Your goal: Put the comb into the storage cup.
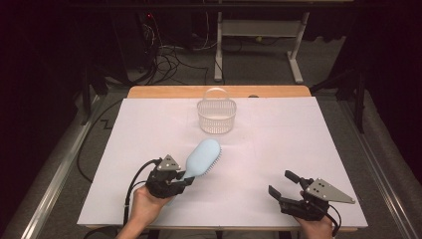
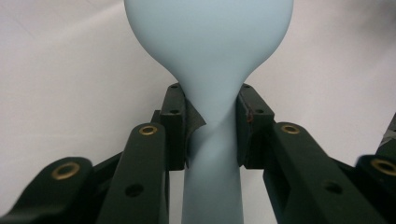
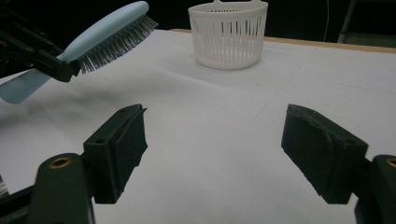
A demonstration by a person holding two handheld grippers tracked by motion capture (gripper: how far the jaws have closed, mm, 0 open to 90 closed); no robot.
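Pale-blue plastic hairbrush (image 1: 203, 157) sits clamped by its neck in the left gripper (image 1: 183, 180), bristles down above the table; right gripper (image 1: 284, 188) gapes empty.

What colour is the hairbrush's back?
Pale blue; the hairbrush shows it best in the left gripper view, held in the left claw.

The hairbrush (image 2: 210, 140) sits between the left gripper's (image 1: 179, 180) jaws, its head beyond them, with the basket (image 1: 216, 115) farther ahead.
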